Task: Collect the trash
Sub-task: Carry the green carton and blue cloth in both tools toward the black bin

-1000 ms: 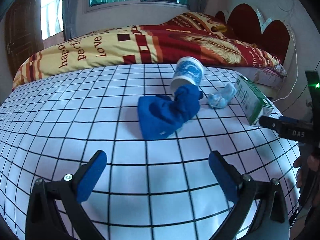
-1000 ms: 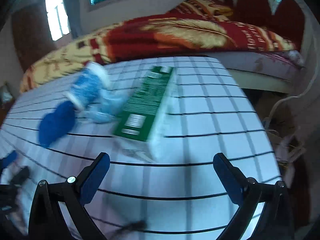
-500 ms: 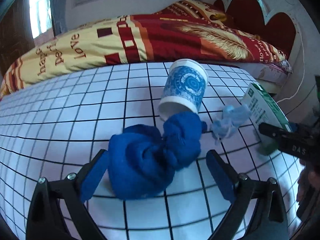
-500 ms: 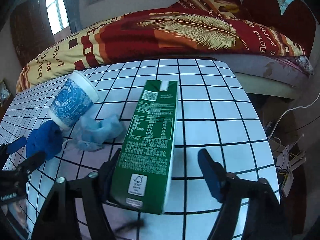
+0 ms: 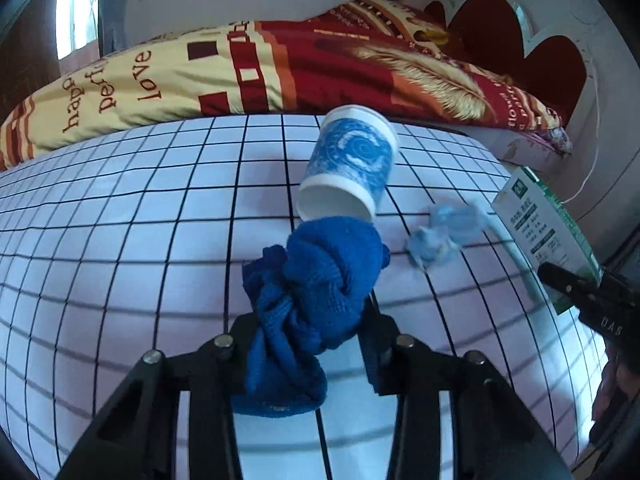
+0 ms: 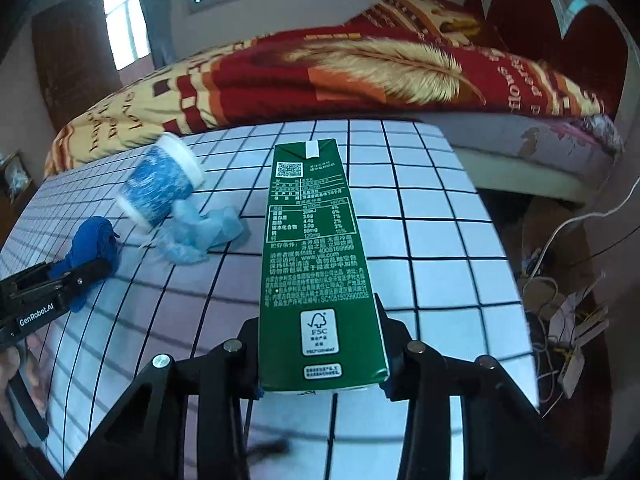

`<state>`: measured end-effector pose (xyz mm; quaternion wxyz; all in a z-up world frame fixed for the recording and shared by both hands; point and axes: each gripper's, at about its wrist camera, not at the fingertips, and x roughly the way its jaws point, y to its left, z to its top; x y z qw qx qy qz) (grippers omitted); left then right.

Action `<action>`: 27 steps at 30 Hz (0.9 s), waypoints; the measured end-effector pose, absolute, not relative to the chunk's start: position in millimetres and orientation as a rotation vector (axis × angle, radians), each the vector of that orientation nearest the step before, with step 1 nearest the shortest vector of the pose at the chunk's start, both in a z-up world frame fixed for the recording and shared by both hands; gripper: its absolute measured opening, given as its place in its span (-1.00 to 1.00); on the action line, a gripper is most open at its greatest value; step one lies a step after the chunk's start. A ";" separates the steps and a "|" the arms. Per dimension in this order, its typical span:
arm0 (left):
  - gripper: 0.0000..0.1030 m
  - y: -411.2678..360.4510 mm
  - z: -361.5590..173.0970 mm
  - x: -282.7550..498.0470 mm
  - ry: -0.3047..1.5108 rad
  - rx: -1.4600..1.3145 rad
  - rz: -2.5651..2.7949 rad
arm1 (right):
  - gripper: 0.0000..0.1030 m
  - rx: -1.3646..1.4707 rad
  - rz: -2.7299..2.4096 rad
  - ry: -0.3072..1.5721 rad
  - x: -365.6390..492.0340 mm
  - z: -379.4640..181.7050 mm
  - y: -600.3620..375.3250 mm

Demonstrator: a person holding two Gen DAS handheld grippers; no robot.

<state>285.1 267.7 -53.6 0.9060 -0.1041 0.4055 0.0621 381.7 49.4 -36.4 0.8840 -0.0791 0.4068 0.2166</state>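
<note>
My left gripper (image 5: 310, 344) has just been closing, and now its jaws are narrow and pressed on the dark blue cloth (image 5: 316, 292), which bunches up between them. My right gripper (image 6: 320, 360) has also just been closing; it now clamps the near end of the green carton (image 6: 316, 248), which lies flat on the checked table (image 6: 432, 240) and points away from me toward the far edge.

So I judge the task is only at its beginning. Two pieces are gripped, but both seem to rest on the table and neither is lifted yet. I see no bin or bag in either view, so I cannot tell where the trash must go.

Two pieces are left. The paper cup (image 5: 348, 168) lies on its side behind the cloth, nearer to the far edge, with its open mouth almost touching the cloth. The crumpled light blue wrapper (image 5: 444, 236) lies between the cup and the carton, toward the right edge. After I carry away these two things, I think both hands must return for those.
</note>
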 end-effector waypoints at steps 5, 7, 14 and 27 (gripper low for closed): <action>-0.21 243.1 -36.9 251.8 0.793 -0.163 0.127 | -0.19 -0.178 0.471 0.803 348.3 -21.4 28.2; -0.21 235.4 -30.8 243.9 0.781 -0.166 0.115 | -0.19 -0.172 0.470 0.789 337.3 -16.3 20.4; -0.21 194.7 -3.7 201.2 0.716 -0.114 0.073 | -0.19 -0.143 0.483 0.752 286.0 -0.4 -13.8; -0.21 126.3 20.1 140.6 0.653 -0.060 -0.018 | -0.18 -0.100 0.461 0.659 194.0 32.5 -97.7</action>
